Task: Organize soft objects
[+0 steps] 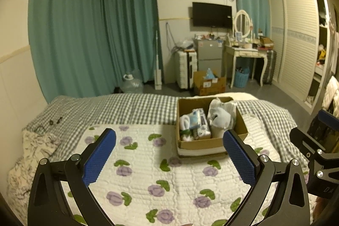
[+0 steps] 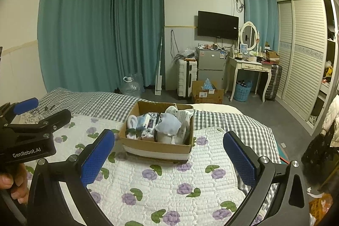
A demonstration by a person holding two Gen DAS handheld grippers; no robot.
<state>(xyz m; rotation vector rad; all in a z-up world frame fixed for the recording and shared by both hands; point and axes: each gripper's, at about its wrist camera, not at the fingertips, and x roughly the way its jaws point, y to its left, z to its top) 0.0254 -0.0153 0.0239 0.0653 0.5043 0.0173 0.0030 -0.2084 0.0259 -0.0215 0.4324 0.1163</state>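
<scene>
**Cardboard box brims on the bed as both grippers hang empty**

Cardboard walls barely contain the load: a box sits on the flowered quilt at about 12 o'clock from the right hand-held gripper, packed with rolled white socks, small printed packs and a pale blue soft item heaped above the rim. Both tools are spread wide and carry nothing; the left hand-held gripper sees the same box at roughly 1 o'clock, its right blue pad overlapping the near corner in view.

Risk lies mainly in the heap (the blue piece rides highest). A careless pinch there would likely snag the crinkled wrapper beside it and drag both over the edge. Pressing downward could tilt the box, since bedding gives underfoot. Grippers held this close together, with the left at 9 o'clock of the right, could also knock one another when reaching in.
</scene>
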